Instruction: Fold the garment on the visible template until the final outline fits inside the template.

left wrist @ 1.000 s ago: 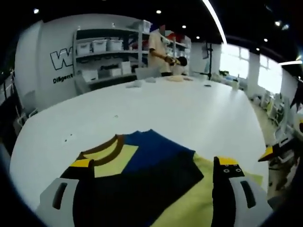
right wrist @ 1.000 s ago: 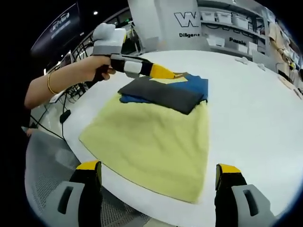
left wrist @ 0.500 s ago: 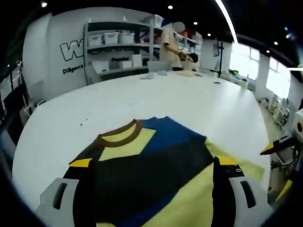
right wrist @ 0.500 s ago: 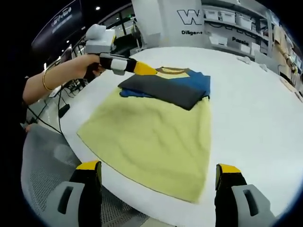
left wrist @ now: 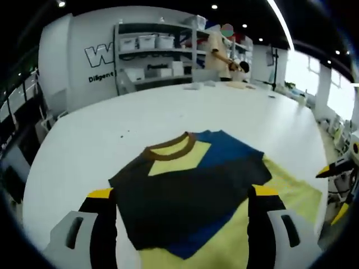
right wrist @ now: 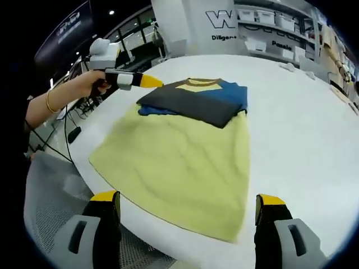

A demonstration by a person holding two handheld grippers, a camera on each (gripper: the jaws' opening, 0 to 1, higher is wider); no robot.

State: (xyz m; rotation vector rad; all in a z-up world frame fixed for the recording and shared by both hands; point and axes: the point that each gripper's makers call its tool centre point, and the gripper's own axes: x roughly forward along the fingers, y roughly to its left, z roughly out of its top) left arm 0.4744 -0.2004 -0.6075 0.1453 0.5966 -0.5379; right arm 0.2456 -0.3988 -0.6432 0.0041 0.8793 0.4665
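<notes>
The folded garment (left wrist: 190,188), black and blue with a brown collar, lies on the far end of a yellow template cloth (left wrist: 291,193). My left gripper (left wrist: 182,193) is open and empty, hovering just short of the garment's near edge. In the right gripper view the garment (right wrist: 193,101) sits at the top of the yellow template (right wrist: 179,162), inside its outline. A hand holds the left gripper (right wrist: 150,82) just off the garment's left corner, apart from it. My right gripper (right wrist: 188,199) stands open over the template's near edge, holding nothing.
The big white table (left wrist: 168,120) stretches far behind the garment, with small items and a standing person (left wrist: 219,50) at its far end. Shelves with white bins (left wrist: 151,42) line the wall. The table edge (right wrist: 73,162) drops to a grey floor on the left.
The left gripper has drawn back and to the left, away from the garment, which now lies free. The right gripper has held still.
</notes>
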